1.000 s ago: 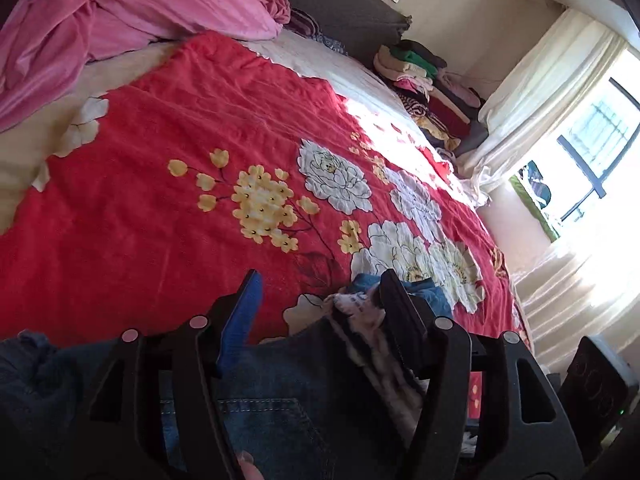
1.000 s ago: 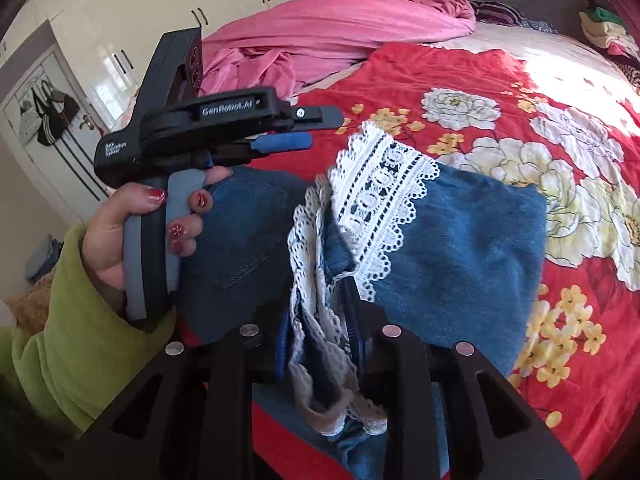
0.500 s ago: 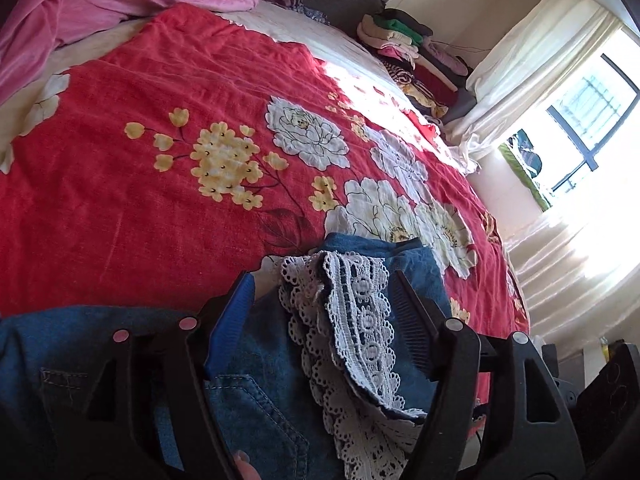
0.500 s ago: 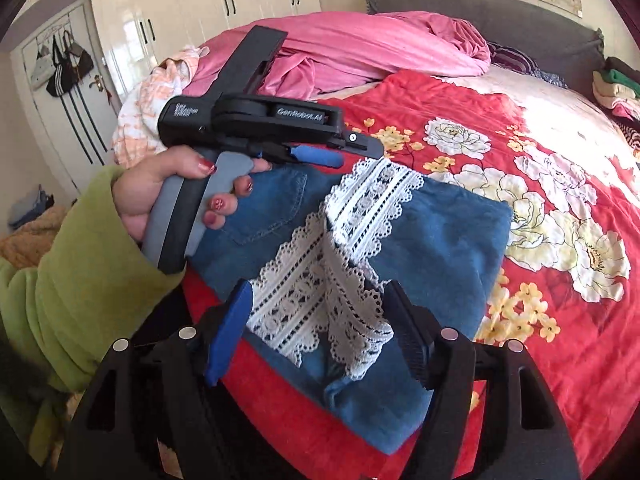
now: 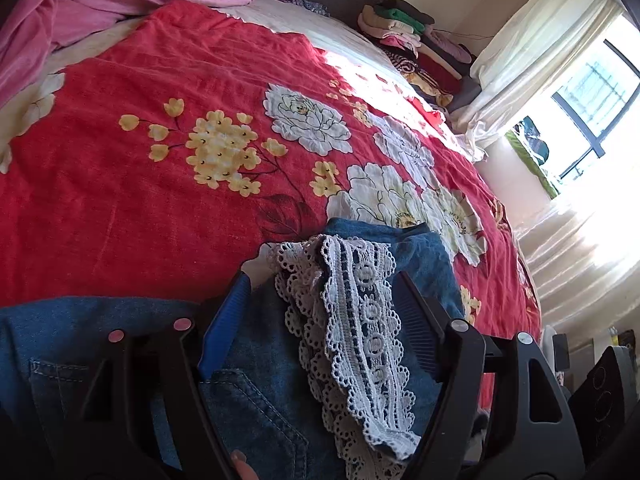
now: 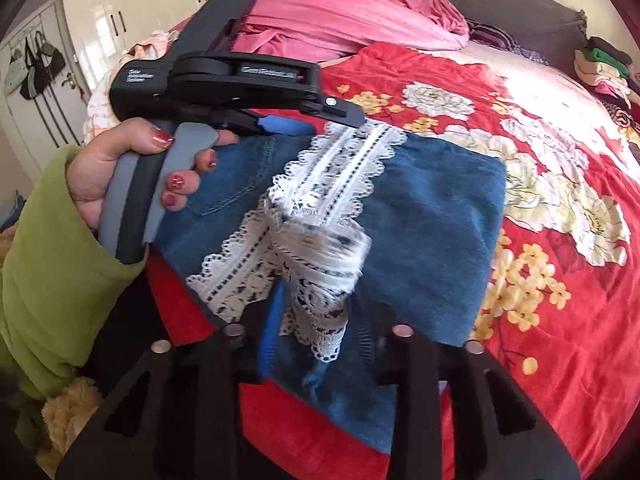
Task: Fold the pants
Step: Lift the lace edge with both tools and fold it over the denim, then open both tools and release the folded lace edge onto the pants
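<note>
The blue denim pants (image 6: 432,216) with white lace trim (image 6: 332,176) lie folded on the red floral bedspread (image 6: 560,340) near the bed's edge. In the left wrist view the denim (image 5: 264,400) and lace hem (image 5: 360,328) lie between the fingers of my left gripper (image 5: 320,288), which is open above them. My left gripper also shows in the right wrist view (image 6: 320,120), over the pants' far left side. My right gripper (image 6: 320,304) has its jaws apart around a blurred, lifted bunch of lace at the pants' near edge; the grip is not clear.
A pink blanket (image 5: 120,4) is heaped at the head of the bed. A stack of folded clothes (image 5: 404,36) sits at the far side near the curtain and window. White wardrobe doors (image 6: 132,20) stand to the left of the bed.
The right gripper let go of the lace hem, opened wide, then narrowed around a bunch of lace. The left gripper shifted over the folded pants, which now lie flatter.
</note>
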Tool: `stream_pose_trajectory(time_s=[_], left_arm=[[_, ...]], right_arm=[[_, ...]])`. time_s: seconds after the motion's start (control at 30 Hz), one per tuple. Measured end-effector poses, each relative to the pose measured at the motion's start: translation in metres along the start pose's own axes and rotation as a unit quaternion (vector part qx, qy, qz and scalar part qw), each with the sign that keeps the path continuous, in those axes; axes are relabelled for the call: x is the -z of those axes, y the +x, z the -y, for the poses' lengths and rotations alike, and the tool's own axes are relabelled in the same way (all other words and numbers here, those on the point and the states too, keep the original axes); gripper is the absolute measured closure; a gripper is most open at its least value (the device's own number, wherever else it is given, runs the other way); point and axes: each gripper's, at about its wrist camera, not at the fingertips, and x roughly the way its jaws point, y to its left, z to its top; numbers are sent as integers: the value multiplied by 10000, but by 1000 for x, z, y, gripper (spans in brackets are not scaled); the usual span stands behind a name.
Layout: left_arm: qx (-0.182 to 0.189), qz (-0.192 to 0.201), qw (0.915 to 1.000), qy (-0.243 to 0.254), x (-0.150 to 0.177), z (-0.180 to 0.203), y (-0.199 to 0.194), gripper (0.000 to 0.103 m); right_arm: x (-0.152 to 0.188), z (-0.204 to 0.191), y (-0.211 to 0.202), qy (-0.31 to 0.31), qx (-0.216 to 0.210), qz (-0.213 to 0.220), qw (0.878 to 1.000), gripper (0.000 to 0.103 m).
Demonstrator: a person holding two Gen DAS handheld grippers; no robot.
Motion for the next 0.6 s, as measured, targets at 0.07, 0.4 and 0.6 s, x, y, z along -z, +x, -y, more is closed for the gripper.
stream_pose_trajectory(time_s=[0.07, 0.4, 0.6], left_arm=[[-3, -13, 10000, 31, 1, 1, 1, 38], [-21, -61, 10000, 44, 1, 1, 2, 38], [-105, -146, 9997, 140, 5, 4, 4, 38]], right_arm=[[-1, -20, 1, -392, -249, -5, 9989, 78], [9, -60, -9, -1717, 187, 155, 9848, 57], [5, -67, 24, -1860, 569, -201, 9807, 59]])
